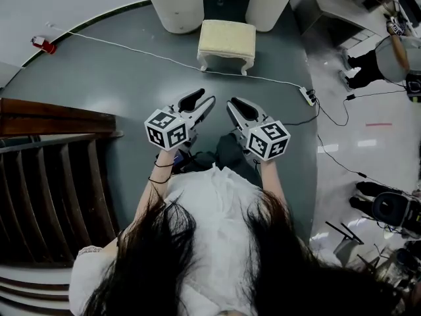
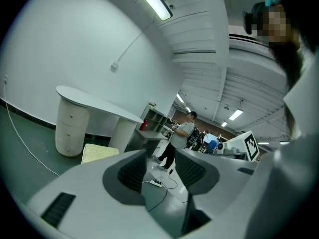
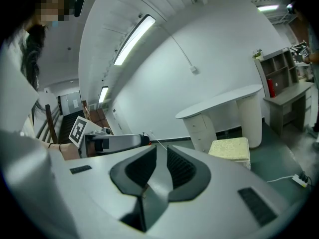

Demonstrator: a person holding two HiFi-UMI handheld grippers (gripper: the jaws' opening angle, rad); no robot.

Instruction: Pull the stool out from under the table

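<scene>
**Friend:** Where is the stool?

**Me:** The stool [image 1: 227,41] stands on the dark floor [image 1: 118,84], right in front of the gap between the two fat legs of the white bench [image 1: 174,8]. I can see all of its soft top, so I think it is out from under.

**Friend:** Are you holding it?

**Me:** No. Both my tongs are up close to my tummy, well apart from the stool. My left tongs [image 1: 199,101] are spread just a little. I can see floor through the slit and nothing is in there. My right tongs [image 1: 238,108] are pressed together, with nothing pinched.

**Friend:** So is the job done?

**Me:** I think so. The pulling part looks finished. The back of the stool is near the bench legs, so maybe it could come out a bit more. I cannot tell if it needs to.

**Friend:** Is anything in the way?

**Me:** A white cord [image 1: 131,49] lies on the floor just in front of the stool.
</scene>
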